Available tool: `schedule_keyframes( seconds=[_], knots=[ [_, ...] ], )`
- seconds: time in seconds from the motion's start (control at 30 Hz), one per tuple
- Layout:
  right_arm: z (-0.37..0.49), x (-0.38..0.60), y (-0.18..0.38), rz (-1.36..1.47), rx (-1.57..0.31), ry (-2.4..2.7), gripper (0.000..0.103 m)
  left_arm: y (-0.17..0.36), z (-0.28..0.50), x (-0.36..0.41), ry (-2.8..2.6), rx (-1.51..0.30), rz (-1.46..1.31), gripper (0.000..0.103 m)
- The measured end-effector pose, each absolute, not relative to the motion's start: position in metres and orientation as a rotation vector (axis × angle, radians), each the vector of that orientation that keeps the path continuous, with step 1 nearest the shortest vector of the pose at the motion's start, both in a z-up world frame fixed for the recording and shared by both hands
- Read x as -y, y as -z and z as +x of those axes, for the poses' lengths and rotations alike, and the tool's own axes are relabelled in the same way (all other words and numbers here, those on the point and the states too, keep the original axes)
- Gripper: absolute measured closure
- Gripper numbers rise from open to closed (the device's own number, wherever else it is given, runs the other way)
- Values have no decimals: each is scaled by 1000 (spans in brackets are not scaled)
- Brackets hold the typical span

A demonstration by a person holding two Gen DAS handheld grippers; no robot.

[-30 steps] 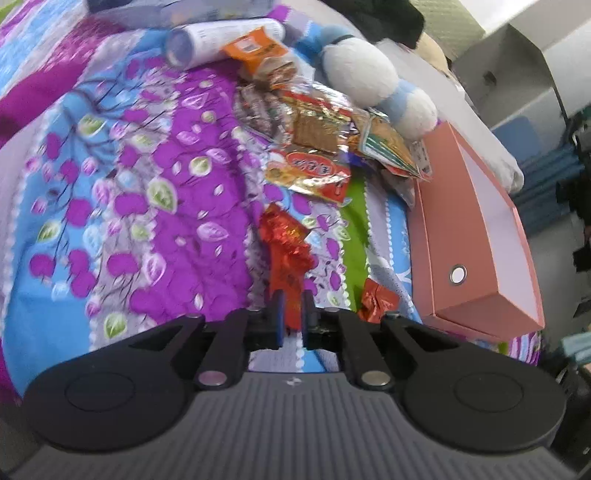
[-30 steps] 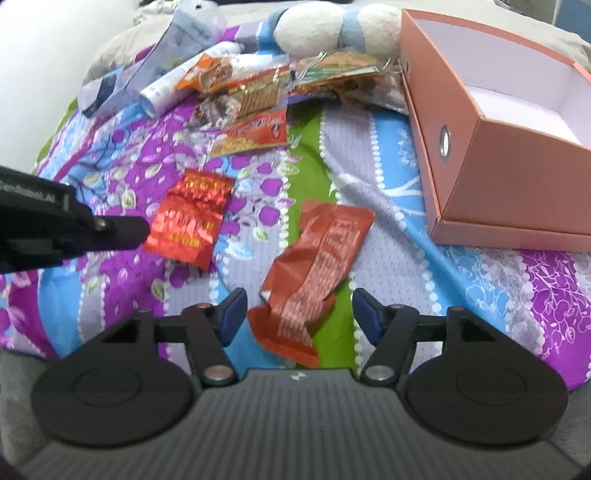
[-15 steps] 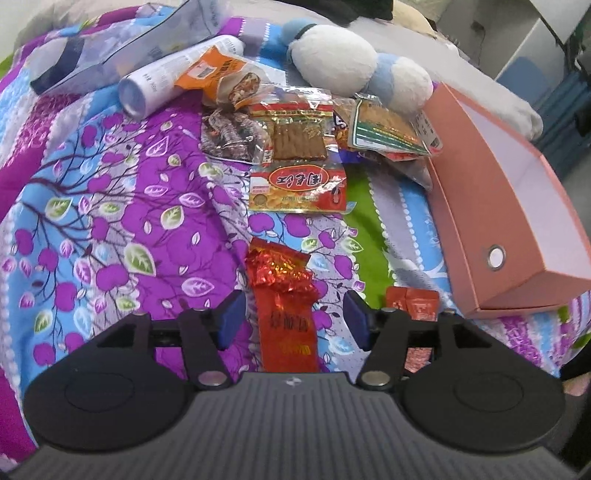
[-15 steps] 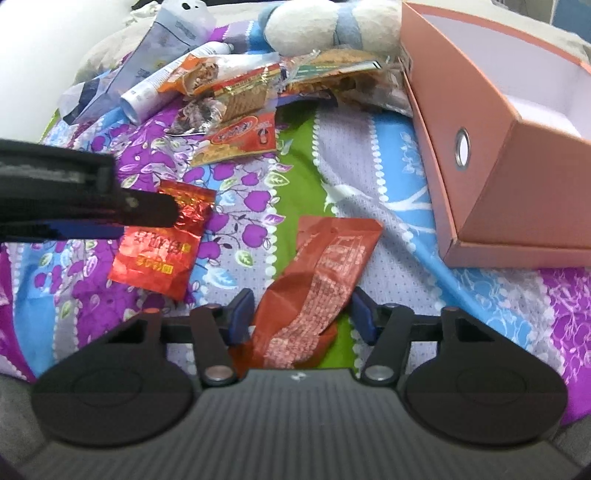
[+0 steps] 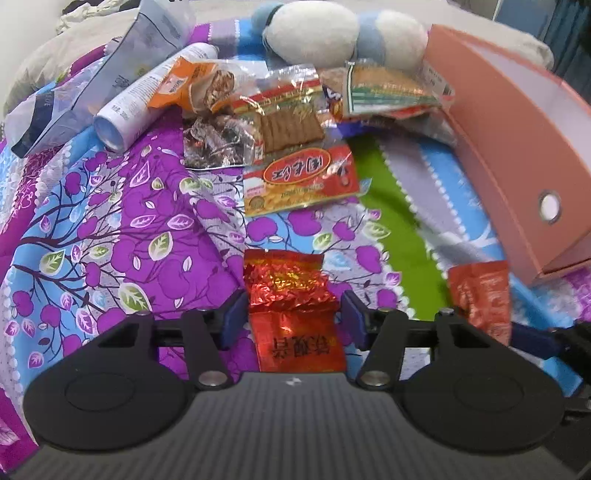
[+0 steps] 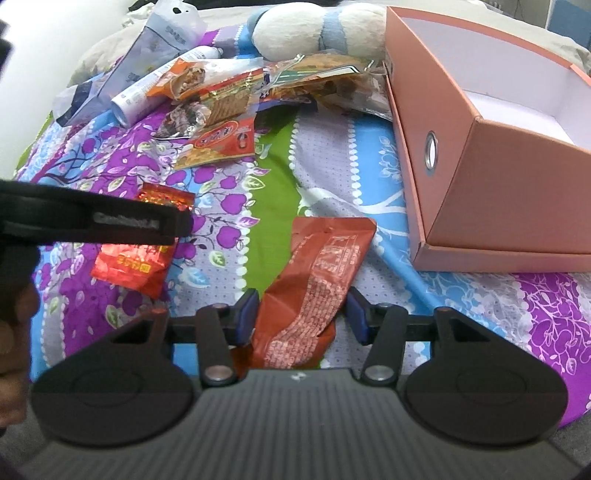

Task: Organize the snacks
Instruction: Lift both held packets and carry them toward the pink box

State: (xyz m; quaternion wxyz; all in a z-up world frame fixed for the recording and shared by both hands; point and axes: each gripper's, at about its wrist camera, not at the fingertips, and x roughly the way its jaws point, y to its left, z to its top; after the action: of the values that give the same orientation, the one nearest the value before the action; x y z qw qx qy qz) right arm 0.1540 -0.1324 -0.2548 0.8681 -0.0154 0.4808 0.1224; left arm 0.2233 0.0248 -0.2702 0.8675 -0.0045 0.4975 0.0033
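A floral bedspread (image 5: 110, 229) carries a salmon box (image 6: 491, 177), open-topped, at the right; a heap of snacks (image 5: 295, 122) lies behind; the left gripper (image 5: 293, 314), jaws closing, straddles a red foil packet (image 5: 291, 295) without pressing it; the right gripper (image 6: 301, 314), jaws closing, brackets an orange-brown wrapper (image 6: 317, 273), pads just clear.

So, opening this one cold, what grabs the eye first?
Probably the loud purple floral bedspread and the heap of snack packets at its far end, below a white stuffed toy. Then the open pink box on the right, nothing visible inside it. Nearest, each pair of tongs straddles a red packet: the left tongs, closing, around a shiny foil packet, the right tongs around a flat one.
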Motion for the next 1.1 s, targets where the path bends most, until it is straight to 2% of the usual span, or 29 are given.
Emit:
schedule_keyframes(
  seconds=[0.2,0.57,1.1],
  knots=[
    [155,133,256,-40,-1008,-269,49,271,221,-27,-10,-1025,-28,45],
    [152,133,244,-39,-990,-294,50,236,201,-43,-4,-972,-184,46],
    [150,142,191,3,-913,-304,50,184,181,-46,54,-914,-281,46]
  ],
)
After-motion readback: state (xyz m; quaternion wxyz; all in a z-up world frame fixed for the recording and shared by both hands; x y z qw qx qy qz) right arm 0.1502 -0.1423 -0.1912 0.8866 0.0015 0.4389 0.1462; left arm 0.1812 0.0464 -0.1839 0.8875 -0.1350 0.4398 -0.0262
